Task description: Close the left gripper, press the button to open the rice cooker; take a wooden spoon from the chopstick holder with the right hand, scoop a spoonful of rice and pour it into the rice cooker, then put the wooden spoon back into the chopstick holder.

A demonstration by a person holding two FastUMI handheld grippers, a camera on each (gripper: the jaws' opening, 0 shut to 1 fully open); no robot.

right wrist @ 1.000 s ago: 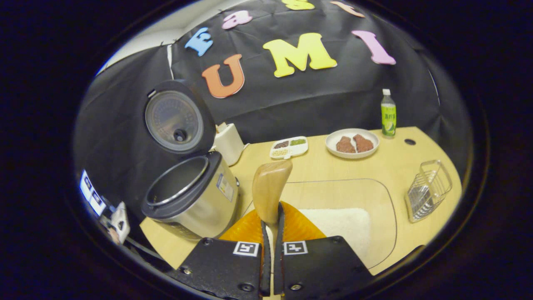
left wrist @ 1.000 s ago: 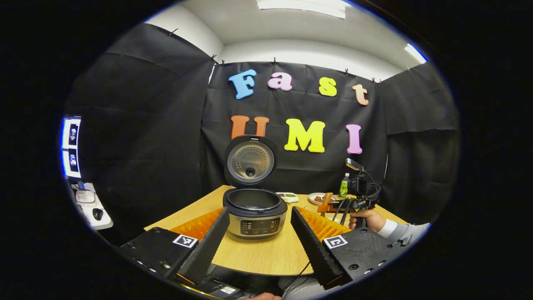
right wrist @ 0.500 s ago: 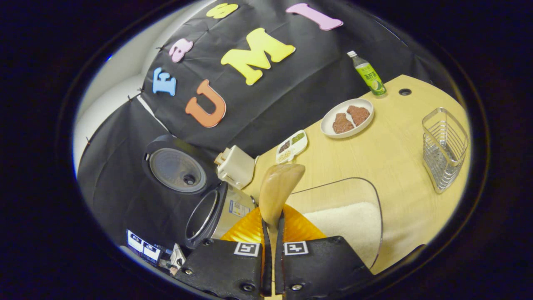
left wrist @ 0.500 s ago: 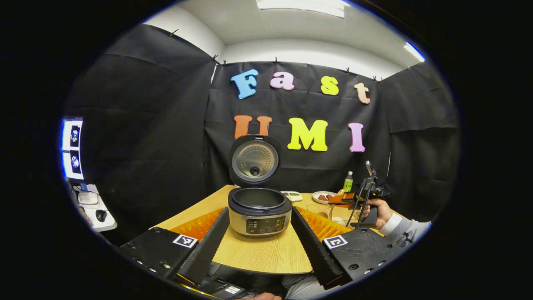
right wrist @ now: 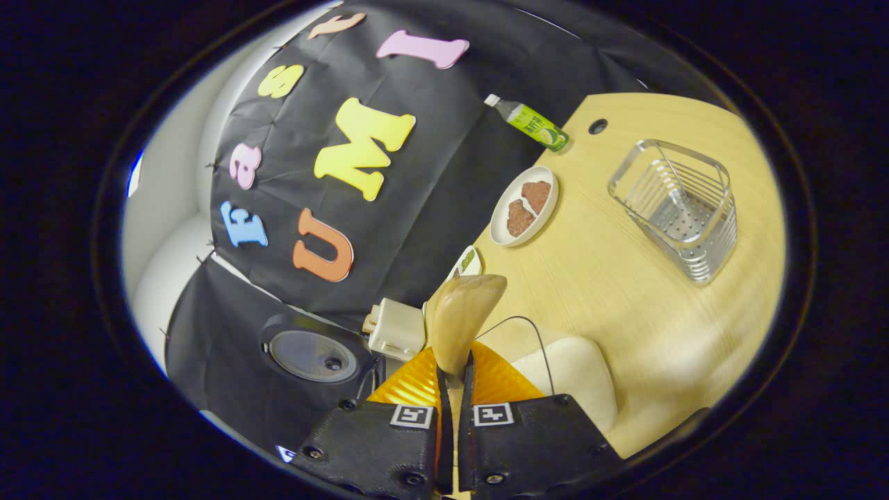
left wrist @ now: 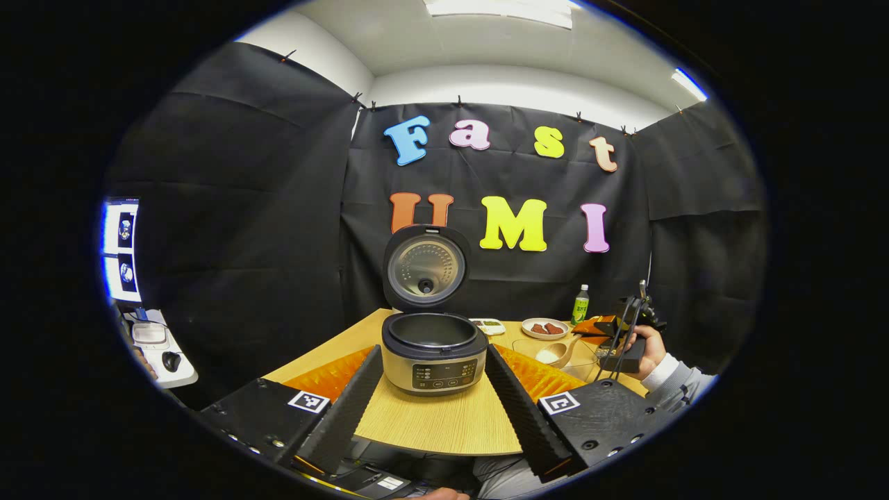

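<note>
Right gripper (right wrist: 455,378) holds the wooden spoon (right wrist: 460,319) tight by its handle, both fingers pressing on it. In the left gripper view, the same spoon (left wrist: 555,353) hangs with its bowl down over the clear tub, to the right of the rice cooker (left wrist: 433,351), and something pale sits in the bowl. It may be rice, but it is too small to be sure.

Left gripper (left wrist: 432,389) has its fingers spread wide apart, with nothing between them. It hangs in front of the rice cooker, near it but not touching.

The lid (left wrist: 425,267) of the rice cooker stands straight up and the pot inside looks dark and bare, so the button step is done. The spoon is out of the wire holder (right wrist: 677,208), which stands on the bench (right wrist: 625,292) far to the right of the rice cooker and looks to have nothing in it. So that step is done too.

The white rice (right wrist: 569,368) lies in the tub right by the spoon. I think the scoop is going on now. What is left is to tip the rice into the rice cooker and put the spoon back in the holder.
</note>
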